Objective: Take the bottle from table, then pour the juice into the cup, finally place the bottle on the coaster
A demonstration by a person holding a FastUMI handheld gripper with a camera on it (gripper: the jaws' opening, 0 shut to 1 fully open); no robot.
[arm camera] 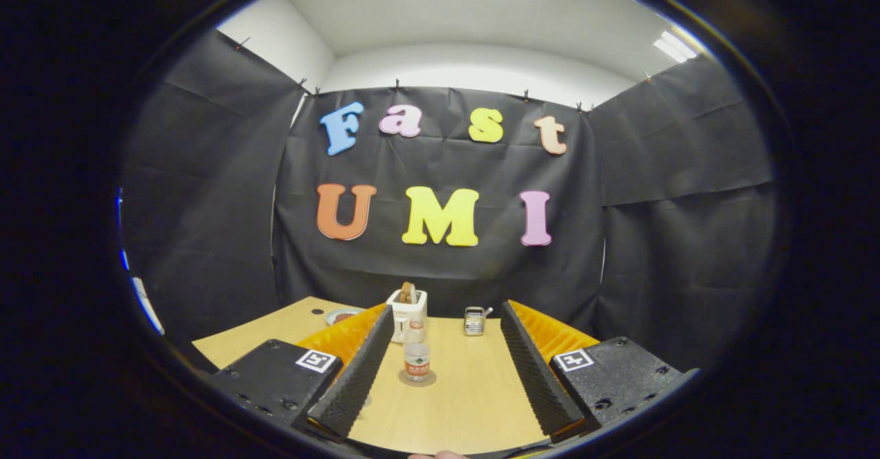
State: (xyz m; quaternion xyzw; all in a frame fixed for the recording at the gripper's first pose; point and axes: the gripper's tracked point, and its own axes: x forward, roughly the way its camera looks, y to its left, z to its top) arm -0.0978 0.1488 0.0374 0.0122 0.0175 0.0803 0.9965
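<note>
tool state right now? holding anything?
Tool: open, fingers spread wide, holding nothing. The bottle stands on the coaster between the fingers, nearer one of them, untouched.

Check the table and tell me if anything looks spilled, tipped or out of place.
Nothing stands out. The bottle stands upright on the coaster, between the open fingers of the gripper. The white toaster and small metal rack sit upright beyond it. No spill shows on the table.

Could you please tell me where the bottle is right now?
In the gripper view the bottle stands upright on the coaster, on the table between the open tool's fingers, nearer the left one, before the white toaster.
</note>
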